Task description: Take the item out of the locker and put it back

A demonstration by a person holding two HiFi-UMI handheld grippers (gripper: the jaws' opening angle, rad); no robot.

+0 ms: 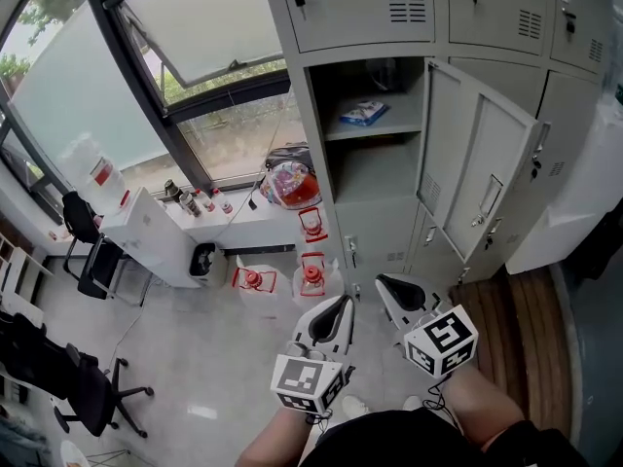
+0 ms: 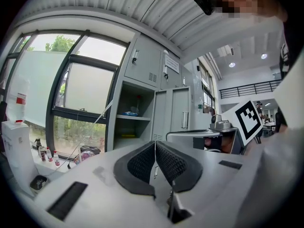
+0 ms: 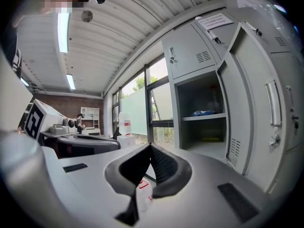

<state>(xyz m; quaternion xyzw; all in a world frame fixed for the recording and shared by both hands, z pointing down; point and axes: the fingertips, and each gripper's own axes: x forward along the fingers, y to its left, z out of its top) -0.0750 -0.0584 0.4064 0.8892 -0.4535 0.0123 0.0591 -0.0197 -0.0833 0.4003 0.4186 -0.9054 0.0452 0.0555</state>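
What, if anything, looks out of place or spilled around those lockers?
Nothing looks spilled or broken. Only one locker door hangs open, with a blue packet lying on the shelf inside.

A large dark-framed window (image 1: 146, 76) lets in daylight, with greenery beyond its lower panes. A white ledge (image 1: 248, 227) runs under the window, and a white cabinet (image 1: 151, 236) stands below it. Beside the cabinet is a black office chair (image 1: 83, 241). The floor (image 1: 195, 358) beneath is pale and glossy, and wooden flooring (image 1: 531, 305) lies far right of the window. Overhead, tube lights (image 3: 62, 25) hang on a ribbed ceiling (image 3: 118, 27).
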